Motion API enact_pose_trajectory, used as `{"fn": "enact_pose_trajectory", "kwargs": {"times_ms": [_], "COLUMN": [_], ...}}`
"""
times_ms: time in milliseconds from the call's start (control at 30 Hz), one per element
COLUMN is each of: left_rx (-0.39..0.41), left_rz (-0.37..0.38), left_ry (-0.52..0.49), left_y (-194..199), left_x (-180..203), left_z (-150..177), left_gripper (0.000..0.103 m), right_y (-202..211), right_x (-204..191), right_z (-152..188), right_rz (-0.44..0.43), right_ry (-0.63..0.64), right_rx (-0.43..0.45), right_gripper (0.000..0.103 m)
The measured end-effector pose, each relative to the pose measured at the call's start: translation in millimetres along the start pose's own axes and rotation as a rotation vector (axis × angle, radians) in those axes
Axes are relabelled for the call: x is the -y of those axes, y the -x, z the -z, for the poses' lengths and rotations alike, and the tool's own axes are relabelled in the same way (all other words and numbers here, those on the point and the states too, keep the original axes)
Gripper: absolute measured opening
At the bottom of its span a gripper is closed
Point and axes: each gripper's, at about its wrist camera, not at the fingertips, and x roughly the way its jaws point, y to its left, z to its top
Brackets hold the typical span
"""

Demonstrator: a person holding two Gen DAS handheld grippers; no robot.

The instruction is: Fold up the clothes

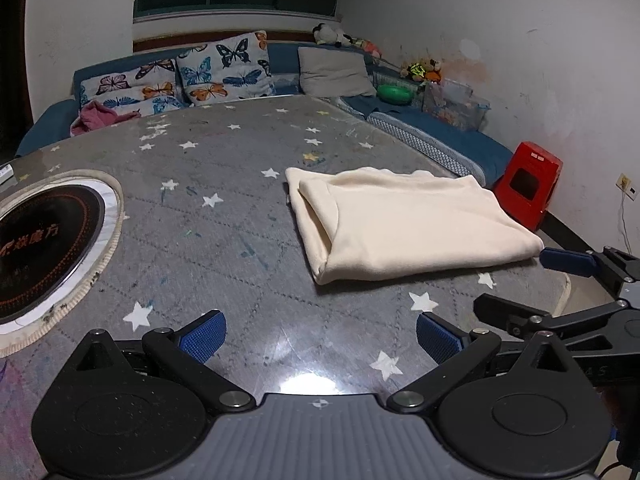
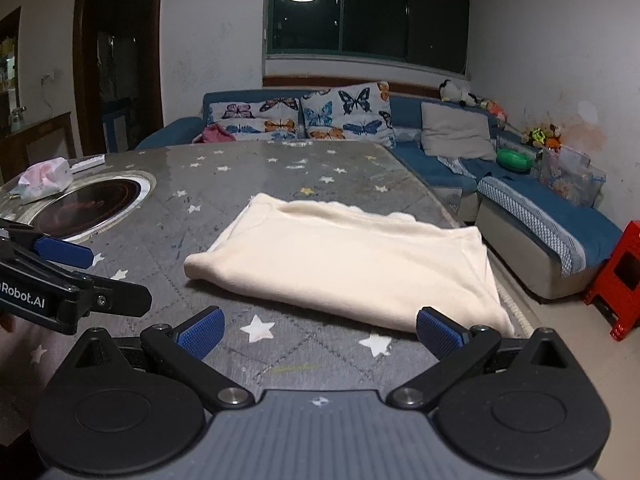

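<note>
A cream garment (image 1: 408,224) lies folded into a flat rectangle on the grey star-patterned table (image 1: 224,216). It also shows in the right wrist view (image 2: 352,264). My left gripper (image 1: 320,338) is open and empty, above the table's near edge, short of the garment and to its left. My right gripper (image 2: 320,336) is open and empty, just in front of the garment's near edge. The right gripper also shows at the right of the left wrist view (image 1: 516,284), open beside the garment's near right corner. The left gripper shows at the left of the right wrist view (image 2: 96,276).
A round black cooktop (image 1: 44,248) is set into the table at the left. A tissue pack (image 2: 44,180) lies beyond it. A blue sofa with butterfly cushions (image 2: 344,116) runs behind and right of the table. A red stool (image 1: 528,184) stands at the right.
</note>
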Motion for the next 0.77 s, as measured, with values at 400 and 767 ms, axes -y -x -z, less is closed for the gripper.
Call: {"fn": "enact_pose_trajectory", "kwargs": {"times_ms": [400,767], "left_rx": [-0.017,-0.011], "left_rz": [-0.012,-0.017], "left_ry": [-0.015,-0.020], "left_y": [-2.3,-2.2], "left_x": [9.0,12.5], "left_z": [4.7,5.4], "left_gripper": [0.103,0.103], "right_y": [-0.2,-1.3], "right_x": [5.6,8.5], "right_z": [10.0,14.5], "right_rz": [0.010,0.016], "right_ry": [-0.037,-0.061], "right_rx": [-0.027,-0.034], "right_gripper": [0.103,0.103]}}
